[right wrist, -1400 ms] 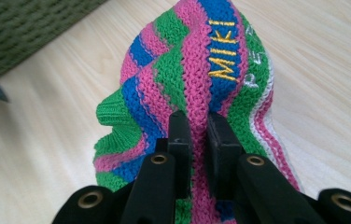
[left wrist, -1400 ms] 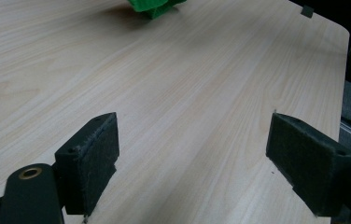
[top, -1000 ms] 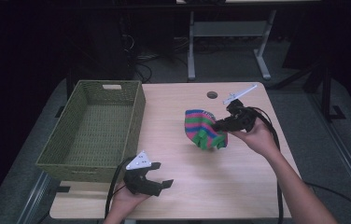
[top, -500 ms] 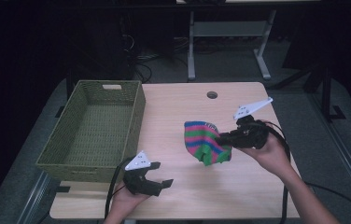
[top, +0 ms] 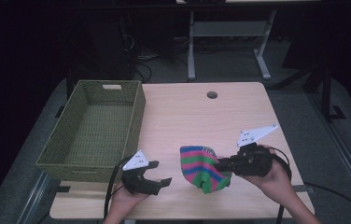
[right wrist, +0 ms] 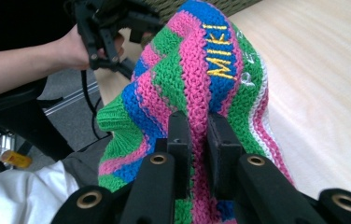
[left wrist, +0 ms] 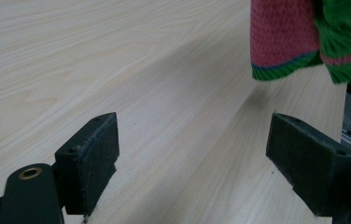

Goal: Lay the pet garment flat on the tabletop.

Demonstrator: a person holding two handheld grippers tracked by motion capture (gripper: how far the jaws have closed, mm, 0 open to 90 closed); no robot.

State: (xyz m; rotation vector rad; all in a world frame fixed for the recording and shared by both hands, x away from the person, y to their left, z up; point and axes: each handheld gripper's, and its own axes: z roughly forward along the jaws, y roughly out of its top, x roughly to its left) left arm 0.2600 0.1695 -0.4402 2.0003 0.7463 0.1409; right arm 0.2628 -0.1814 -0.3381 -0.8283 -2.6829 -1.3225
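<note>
We hold a knitted cloth striped in pink, green and blue [top: 205,167] in the right gripper [top: 221,164], whose black fingers [right wrist: 179,135] are clamped tight on a fold of it. In the right gripper view the knit bulges up just past the fingertips, with yellow stitched letters on a blue stripe. From the high view the cloth hangs off the gripper over the near part of the pale wooden tabletop [top: 197,116], near its front edge, its lower end at or just above the wood; we cannot tell whether it touches.

Our left gripper [top: 160,179] sits low at the front edge, just left of the cloth and apart from it. Its fingers [left wrist: 92,156] stand wide apart with nothing between them but bare wood, and the cloth's hem [left wrist: 299,42] hangs ahead of them.

A woven green rectangular basket [top: 136,109] stands on the left side of the tabletop, just beyond the left gripper.
</note>
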